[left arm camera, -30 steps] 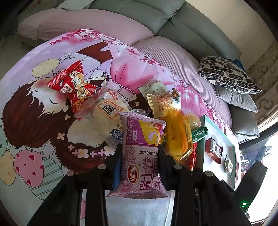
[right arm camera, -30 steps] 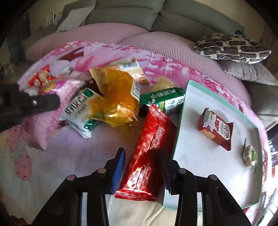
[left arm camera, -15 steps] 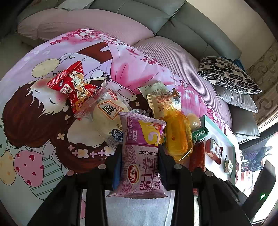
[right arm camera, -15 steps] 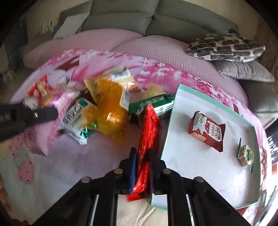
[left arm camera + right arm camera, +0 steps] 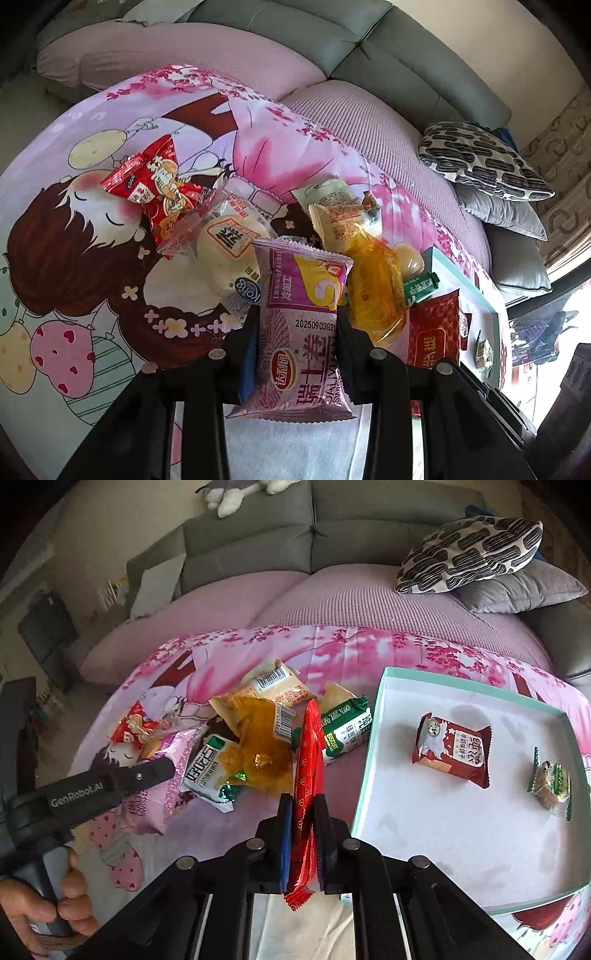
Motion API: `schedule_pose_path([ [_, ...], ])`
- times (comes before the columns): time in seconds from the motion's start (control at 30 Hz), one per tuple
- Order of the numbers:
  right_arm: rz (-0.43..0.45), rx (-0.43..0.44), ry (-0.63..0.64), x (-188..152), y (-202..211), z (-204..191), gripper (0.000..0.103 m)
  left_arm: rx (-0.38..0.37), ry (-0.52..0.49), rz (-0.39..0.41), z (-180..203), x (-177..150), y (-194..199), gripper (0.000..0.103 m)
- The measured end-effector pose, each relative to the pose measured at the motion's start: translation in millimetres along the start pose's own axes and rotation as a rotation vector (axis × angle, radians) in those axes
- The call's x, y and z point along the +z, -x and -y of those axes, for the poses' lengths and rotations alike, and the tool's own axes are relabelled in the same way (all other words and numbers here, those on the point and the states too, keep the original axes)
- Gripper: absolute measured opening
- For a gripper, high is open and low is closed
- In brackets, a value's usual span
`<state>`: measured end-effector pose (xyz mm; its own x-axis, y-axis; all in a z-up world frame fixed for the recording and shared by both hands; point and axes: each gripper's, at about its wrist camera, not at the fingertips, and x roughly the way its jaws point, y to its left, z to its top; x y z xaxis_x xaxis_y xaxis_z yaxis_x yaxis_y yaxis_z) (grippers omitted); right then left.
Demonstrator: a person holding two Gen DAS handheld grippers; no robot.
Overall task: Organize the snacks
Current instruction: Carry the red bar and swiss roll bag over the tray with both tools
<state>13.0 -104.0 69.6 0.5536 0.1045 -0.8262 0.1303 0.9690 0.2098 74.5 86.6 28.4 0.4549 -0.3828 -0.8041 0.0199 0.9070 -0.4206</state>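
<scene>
My right gripper (image 5: 302,805) is shut on a long red snack packet (image 5: 308,760) and holds it on edge, lifted beside the left rim of the teal-rimmed white tray (image 5: 364,782). The tray holds a dark red milk-biscuit pack (image 5: 452,749) and a small wrapped candy (image 5: 550,784). My left gripper (image 5: 295,317) has its jaws on both sides of a pink Swiss-roll packet (image 5: 303,332) that lies on the bedsheet. The red packet also shows in the left wrist view (image 5: 434,328).
A heap of snacks lies on the pink cartoon sheet: a yellow packet (image 5: 258,746), a green biscuit pack (image 5: 345,729), a white-green pack (image 5: 207,771), a red packet (image 5: 159,188) and a clear bun pack (image 5: 229,243). Patterned pillows (image 5: 469,554) and a grey sofa stand behind.
My right gripper closed on the red packet, turned it on edge and lifted it off the sheet beside the tray. My left gripper has stayed around the pink packet.
</scene>
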Motion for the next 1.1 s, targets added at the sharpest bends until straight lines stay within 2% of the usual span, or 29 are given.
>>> schedule_pose_path([
  [0.23, 0.054, 0.057, -0.018, 5, 22, 0, 0.011, -0.023, -0.024, 0.05, 8, 1, 16, 0.038],
  [0.43, 0.097, 0.052, -0.046, 9, 37, 9, 0.011, -0.05, -0.079, 0.093, 30, 0, 28, 0.038],
  [0.6, 0.116, -0.008, -0.097, 13, 45, 35, 0.011, -0.075, -0.147, 0.087, 54, -7, 25, 0.038],
  [0.83, 0.15, -0.188, -0.243, 10, 65, 103, 0.011, -0.125, -0.268, 0.055, 97, -24, 13, 0.038],
  [1.1, 0.205, -0.307, -0.368, 0, 93, 159, 0.011, -0.167, -0.378, 0.03, 139, -39, 3, 0.038],
])
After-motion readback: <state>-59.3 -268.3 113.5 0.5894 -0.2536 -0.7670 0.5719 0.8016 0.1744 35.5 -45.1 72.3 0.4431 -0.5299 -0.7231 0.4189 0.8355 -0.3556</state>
